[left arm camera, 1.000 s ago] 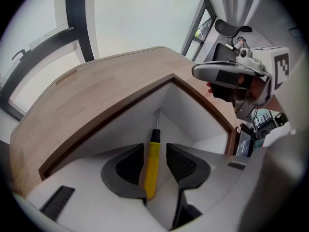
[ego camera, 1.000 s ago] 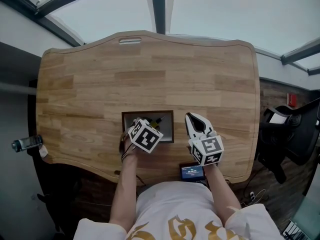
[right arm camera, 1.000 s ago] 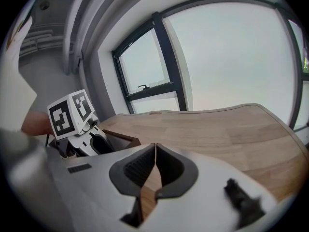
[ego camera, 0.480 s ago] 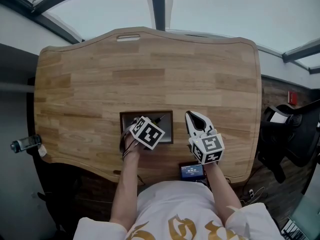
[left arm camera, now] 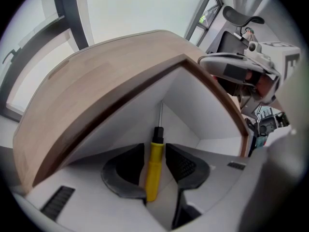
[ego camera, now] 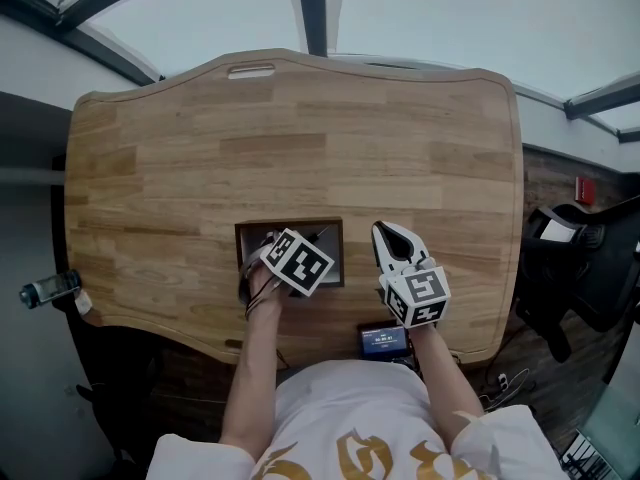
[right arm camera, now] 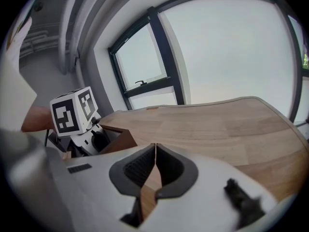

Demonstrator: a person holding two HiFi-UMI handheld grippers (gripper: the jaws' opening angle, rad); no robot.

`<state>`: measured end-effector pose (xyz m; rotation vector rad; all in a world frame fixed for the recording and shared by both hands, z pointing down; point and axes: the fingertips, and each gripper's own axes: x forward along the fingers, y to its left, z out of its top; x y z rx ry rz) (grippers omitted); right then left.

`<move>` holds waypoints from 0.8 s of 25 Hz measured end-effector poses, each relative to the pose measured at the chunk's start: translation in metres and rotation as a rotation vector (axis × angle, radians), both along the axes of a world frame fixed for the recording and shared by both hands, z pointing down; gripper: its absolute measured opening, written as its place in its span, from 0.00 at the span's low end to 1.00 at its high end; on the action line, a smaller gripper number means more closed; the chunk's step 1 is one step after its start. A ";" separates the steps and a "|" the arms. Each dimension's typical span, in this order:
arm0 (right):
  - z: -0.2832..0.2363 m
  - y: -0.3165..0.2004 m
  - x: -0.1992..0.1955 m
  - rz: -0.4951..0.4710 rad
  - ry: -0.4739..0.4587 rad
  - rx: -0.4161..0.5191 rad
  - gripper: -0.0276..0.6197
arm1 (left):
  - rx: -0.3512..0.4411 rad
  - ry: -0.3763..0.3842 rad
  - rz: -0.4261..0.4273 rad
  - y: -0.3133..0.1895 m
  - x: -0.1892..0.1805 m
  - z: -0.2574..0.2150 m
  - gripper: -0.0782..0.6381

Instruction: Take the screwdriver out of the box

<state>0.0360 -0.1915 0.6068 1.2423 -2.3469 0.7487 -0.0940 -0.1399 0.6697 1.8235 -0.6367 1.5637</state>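
A yellow-handled screwdriver [left arm camera: 153, 168] with a black collar and a steel shaft lies on the white floor of a shallow box [ego camera: 330, 226] set into the wooden table. My left gripper [left arm camera: 154, 146] points straight down into the box. Its jaws straddle the yellow handle and are closing, with a thin gap still showing at the pads. In the head view the left gripper [ego camera: 285, 253] covers most of the box, and only the screwdriver's dark tip shows. My right gripper [ego camera: 391, 238] rests shut and empty just right of the box; in its own view its fingertips [right arm camera: 155, 148] meet over bare wood.
A small device with a lit screen [ego camera: 384, 343] sits at the table's near edge beside the right wrist. The wooden table [ego camera: 300, 138] stretches away beyond the box. A black office chair [ego camera: 575, 258] stands off the right edge, and a bottle [ego camera: 45, 288] off the left.
The left gripper's marker cube has tipped slightly over the box. The right gripper has stayed where it was.
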 end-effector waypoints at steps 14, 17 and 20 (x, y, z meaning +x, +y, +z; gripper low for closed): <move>-0.002 -0.001 0.002 0.001 -0.002 0.006 0.09 | 0.022 -0.041 0.041 -0.002 -0.003 0.001 0.25; -0.005 -0.001 0.003 0.001 -0.001 0.011 0.09 | 0.031 -0.045 0.062 -0.002 -0.002 0.001 0.24; -0.008 -0.001 0.004 0.002 0.001 0.015 0.09 | 0.037 -0.047 0.079 -0.001 -0.003 0.000 0.23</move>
